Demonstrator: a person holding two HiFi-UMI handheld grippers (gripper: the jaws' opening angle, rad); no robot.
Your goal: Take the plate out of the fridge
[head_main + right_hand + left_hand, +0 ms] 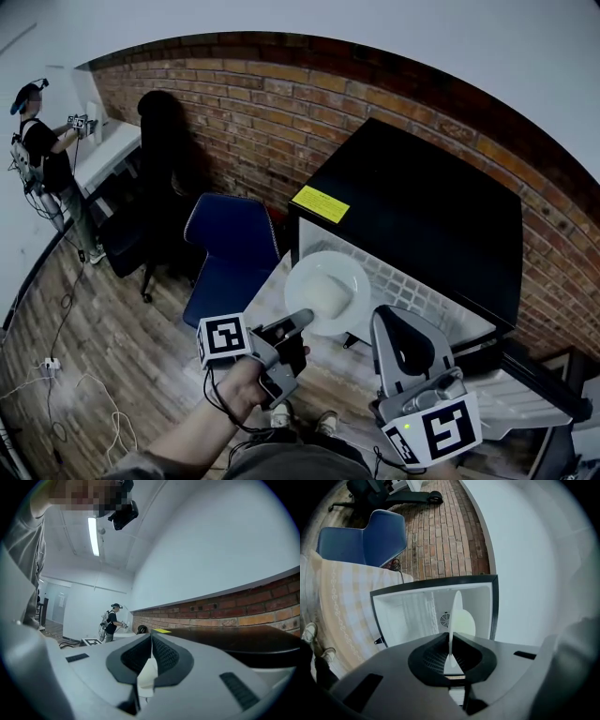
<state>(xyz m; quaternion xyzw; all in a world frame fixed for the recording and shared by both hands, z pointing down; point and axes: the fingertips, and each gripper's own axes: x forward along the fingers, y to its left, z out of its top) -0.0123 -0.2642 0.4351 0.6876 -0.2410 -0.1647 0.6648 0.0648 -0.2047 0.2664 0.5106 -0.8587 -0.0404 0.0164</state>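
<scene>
A white plate [330, 291] hangs just in front of the open black fridge [422, 202], held by its near rim. My left gripper [302, 321] is shut on that rim. In the left gripper view the plate [462, 620] stands edge-on between the closed jaws, with the white inside of the fridge [412, 613] behind it. My right gripper [389, 319] is to the right of the plate, apart from it, near the fridge's front. In the right gripper view its jaws [151, 641] are together with nothing between them.
The fridge door [530, 389] stands open at the lower right. A blue chair [230, 248] and a black office chair [155, 197] stand to the left by the brick wall [272, 103]. Another person [42, 150] works far left. Cables [84, 384] lie on the wooden floor.
</scene>
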